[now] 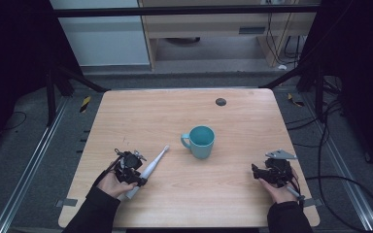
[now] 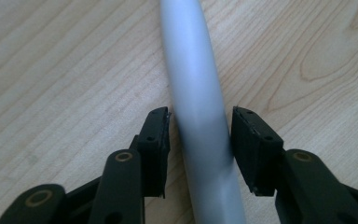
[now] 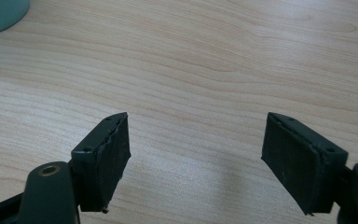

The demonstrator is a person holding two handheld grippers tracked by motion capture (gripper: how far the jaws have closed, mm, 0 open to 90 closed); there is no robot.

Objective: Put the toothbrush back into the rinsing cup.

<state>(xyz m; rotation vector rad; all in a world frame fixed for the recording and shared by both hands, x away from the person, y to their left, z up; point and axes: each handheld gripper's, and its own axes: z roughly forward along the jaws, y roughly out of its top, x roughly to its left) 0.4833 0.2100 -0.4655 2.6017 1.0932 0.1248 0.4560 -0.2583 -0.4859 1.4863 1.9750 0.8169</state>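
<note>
A light grey electric toothbrush [image 1: 151,167] lies flat on the wooden table [image 1: 175,109], its white head pointing toward a teal mug [image 1: 199,141]. My left gripper [image 1: 136,178] is down over the lower handle. In the left gripper view the handle [image 2: 193,93] runs between the two black pads [image 2: 156,140], with a thin gap still showing on each side, so the left gripper [image 2: 200,135] is open around it. My right gripper [image 1: 256,173] rests near the table's front right, wide open [image 3: 196,154] over bare wood.
The mug stands upright near the table's middle, handle to the left; its edge shows at the top left of the right gripper view [image 3: 0,14]. A small dark round spot [image 1: 220,102] sits near the far edge. Dark floor, cables and stands surround the table.
</note>
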